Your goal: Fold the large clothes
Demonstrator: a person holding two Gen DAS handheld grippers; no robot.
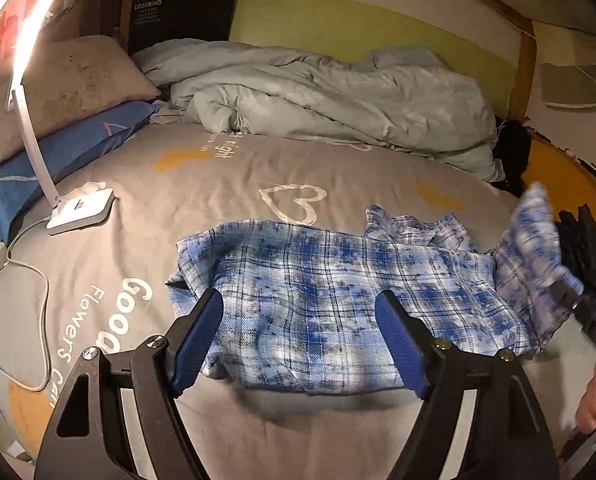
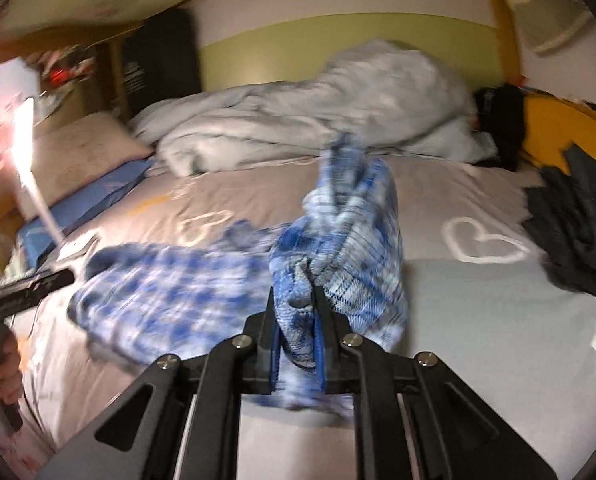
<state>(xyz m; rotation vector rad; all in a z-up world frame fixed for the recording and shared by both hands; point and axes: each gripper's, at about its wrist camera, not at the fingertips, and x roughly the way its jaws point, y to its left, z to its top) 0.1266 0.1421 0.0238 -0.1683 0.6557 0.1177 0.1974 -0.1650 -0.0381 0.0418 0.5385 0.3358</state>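
Observation:
A blue and white plaid shirt (image 1: 321,304) lies spread on the grey bedsheet (image 1: 226,184). My left gripper (image 1: 301,300) is open just above the shirt's near left part, jaws wide apart, holding nothing. My right gripper (image 2: 296,300) is shut on a bunched part of the shirt (image 2: 337,240) and lifts it off the bed; the rest of the shirt trails down to the left. In the left wrist view the right gripper (image 1: 569,300) shows at the right edge with the raised cloth (image 1: 533,236). The right wrist view is motion-blurred.
A white desk lamp (image 1: 82,208) stands lit on the bed at the left, its cable (image 1: 26,280) looping near. Pillows (image 1: 58,92) lie at far left. A crumpled grey duvet (image 1: 329,96) fills the back. Dark clothes (image 2: 577,224) lie at the right.

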